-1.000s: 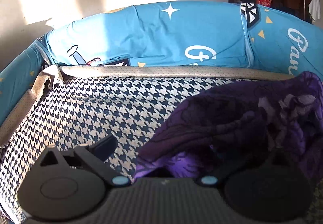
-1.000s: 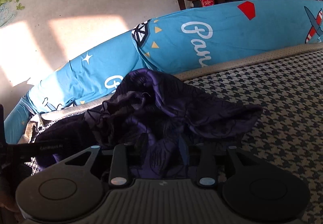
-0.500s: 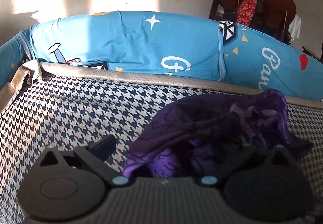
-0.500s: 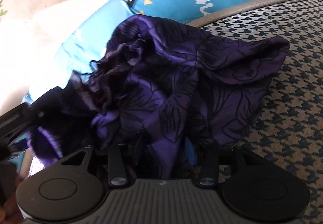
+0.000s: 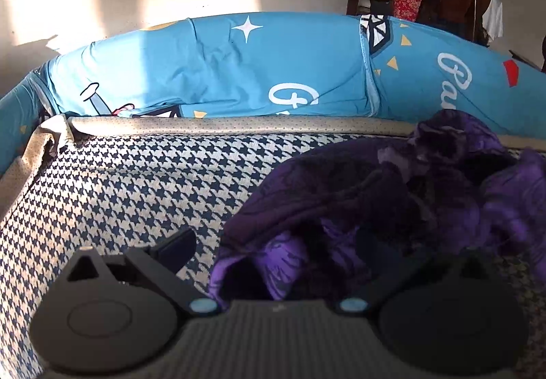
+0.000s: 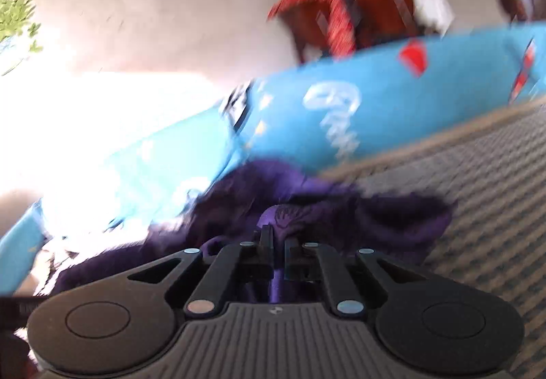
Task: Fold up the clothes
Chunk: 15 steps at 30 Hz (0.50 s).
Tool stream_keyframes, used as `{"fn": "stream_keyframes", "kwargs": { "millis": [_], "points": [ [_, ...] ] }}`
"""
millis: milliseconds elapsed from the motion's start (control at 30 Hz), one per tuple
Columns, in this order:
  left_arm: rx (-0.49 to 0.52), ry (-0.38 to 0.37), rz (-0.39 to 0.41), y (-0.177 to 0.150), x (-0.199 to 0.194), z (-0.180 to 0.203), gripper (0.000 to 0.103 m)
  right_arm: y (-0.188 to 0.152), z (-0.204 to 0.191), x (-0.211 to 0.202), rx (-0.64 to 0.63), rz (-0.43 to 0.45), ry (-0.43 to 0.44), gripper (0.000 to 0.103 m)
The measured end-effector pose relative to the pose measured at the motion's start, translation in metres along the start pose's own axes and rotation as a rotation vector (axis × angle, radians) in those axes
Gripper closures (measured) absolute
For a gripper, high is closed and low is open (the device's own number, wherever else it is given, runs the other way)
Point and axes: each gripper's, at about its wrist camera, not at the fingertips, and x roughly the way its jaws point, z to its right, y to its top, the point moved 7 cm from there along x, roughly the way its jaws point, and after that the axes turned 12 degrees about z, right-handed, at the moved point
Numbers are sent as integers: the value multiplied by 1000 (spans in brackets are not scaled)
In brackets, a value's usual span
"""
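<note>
houndstooth bed (image 5: 129,181) is edged by blue pillows (image 5: 239,71). purple garment (image 6: 307,208) is pinched in the clenched right claw (image 6: 278,242); left claw (image 5: 273,249) is spread around it.

Your left gripper (image 5: 278,244) and right gripper (image 6: 278,244) look alike: matte black, each with two round housings bearing a circular groove, a grey ribbed plate between them, slim black linkage arms and silvery pivot pins.
</note>
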Motion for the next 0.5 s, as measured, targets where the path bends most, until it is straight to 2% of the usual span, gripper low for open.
{"fn": "stream_keyframes", "kwargs": {
  "millis": [100,200,367,500],
  "points": [
    [-1,14,-10,-2,2,-2,0,18,17,-5,-49,73,-83,95],
    [-23,1,2,0,0,-4,0,22,38,-3,-44,52,-169,95],
    [-10,22,-7,-2,4,-3,0,19,54,-3,-91,-9,-199,94],
    [-28,29,-15,-3,7,-4,0,14,85,-3,-84,-61,-330,94]
  ]
}}
